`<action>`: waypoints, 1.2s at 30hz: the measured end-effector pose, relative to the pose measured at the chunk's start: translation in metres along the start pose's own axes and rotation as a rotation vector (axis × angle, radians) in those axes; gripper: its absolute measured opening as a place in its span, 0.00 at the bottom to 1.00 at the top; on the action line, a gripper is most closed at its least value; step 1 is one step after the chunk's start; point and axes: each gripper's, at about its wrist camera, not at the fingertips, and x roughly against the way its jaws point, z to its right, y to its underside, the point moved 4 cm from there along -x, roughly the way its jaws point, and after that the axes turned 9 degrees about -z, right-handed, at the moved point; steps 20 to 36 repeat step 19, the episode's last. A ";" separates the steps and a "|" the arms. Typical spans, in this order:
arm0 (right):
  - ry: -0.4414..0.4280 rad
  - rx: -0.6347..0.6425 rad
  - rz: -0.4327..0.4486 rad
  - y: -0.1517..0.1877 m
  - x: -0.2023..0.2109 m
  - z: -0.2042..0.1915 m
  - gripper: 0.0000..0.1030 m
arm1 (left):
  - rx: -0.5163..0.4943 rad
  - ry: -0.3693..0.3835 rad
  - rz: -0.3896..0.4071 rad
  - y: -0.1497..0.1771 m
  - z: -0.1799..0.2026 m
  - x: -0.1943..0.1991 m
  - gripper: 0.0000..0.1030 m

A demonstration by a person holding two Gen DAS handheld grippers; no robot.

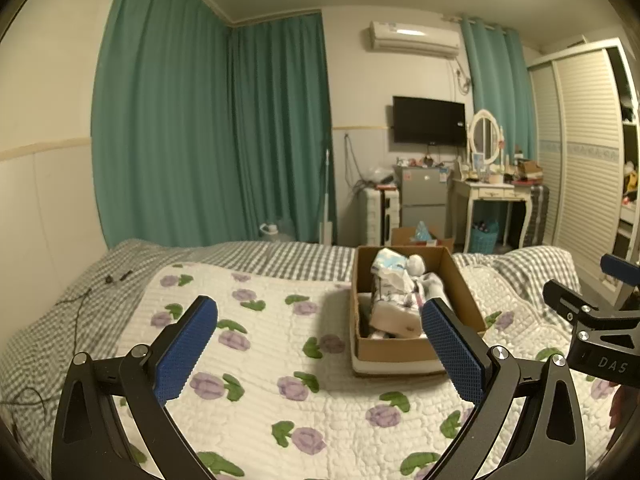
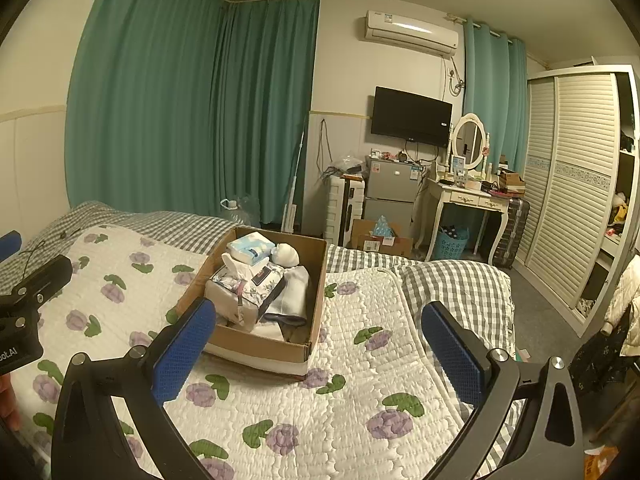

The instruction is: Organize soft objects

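Cardboard is what holds the soft things: a brown box (image 2: 256,344) sits on the flowered quilt (image 2: 360,360), toward the far edge of the bed (image 2: 452,280), likely put there so both grippers can reach it from the near side. Inside, a blue-and-white tissue pack (image 2: 250,248) lies at the far end beside a white rolled sock or cloth (image 2: 286,255). A floral tissue pouch (image 2: 240,288) fills the middle, and a pale folded cloth (image 2: 290,294) leans along the right wall.

Nothing soft lies loose on the quilt that I can see, so the gathering looks mostly done.

Left gripper (image 1: 320,344) hovers over the quilt with its blue pads spread wide and nothing between them. Right gripper (image 2: 318,342) does the same, the box's near corner showing between its fingers.

Lettering reading "DAS" shows on the right gripper's body in the left view; the tissue pack's print is too small to read.
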 end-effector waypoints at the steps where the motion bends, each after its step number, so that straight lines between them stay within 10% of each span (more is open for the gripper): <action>1: 0.000 0.000 0.000 0.000 0.000 0.000 1.00 | 0.001 0.000 0.000 0.000 0.000 0.000 1.00; 36: 0.000 -0.001 -0.001 0.001 0.000 0.000 1.00 | 0.024 -0.012 0.000 0.001 -0.004 0.003 1.00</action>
